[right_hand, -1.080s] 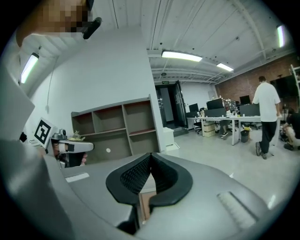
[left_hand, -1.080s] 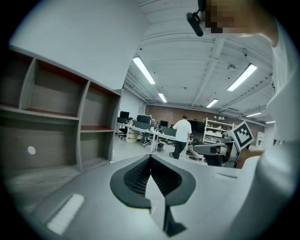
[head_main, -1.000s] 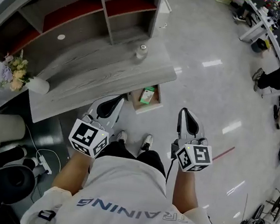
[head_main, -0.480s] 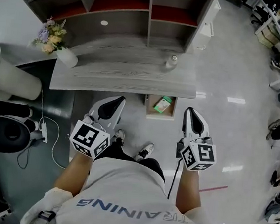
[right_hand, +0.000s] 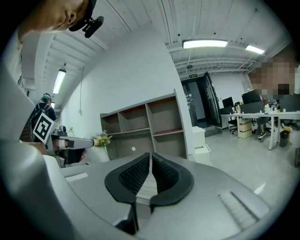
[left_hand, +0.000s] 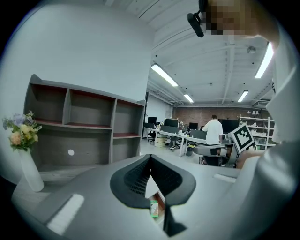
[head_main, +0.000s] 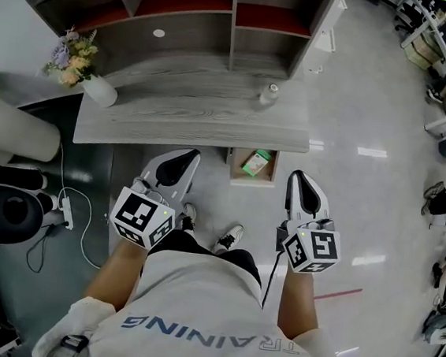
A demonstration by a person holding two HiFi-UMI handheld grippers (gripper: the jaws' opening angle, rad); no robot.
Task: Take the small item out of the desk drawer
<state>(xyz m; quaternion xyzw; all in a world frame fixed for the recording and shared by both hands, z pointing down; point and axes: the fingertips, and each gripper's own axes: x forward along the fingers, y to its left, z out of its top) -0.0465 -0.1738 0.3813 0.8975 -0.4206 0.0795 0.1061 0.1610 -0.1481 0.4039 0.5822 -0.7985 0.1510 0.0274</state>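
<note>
Drawer (head_main: pixel 235 169), open below bench (head_main: pixel 174 113), now squarely faced; box (head_main: pixel 256 162) inside. Left claw (head_main: pixel 184 157), right claw (head_main: pixel 297 178): closed, empty, flanking drawer; reach next.

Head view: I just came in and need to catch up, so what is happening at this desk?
A person stands in front of the grey desk with a gripper in each hand. The left gripper and right gripper are both shut, empty, and held short of the desk. The drawer under the desk's front edge is open, with a small green box lying inside, not yet touched.
</note>
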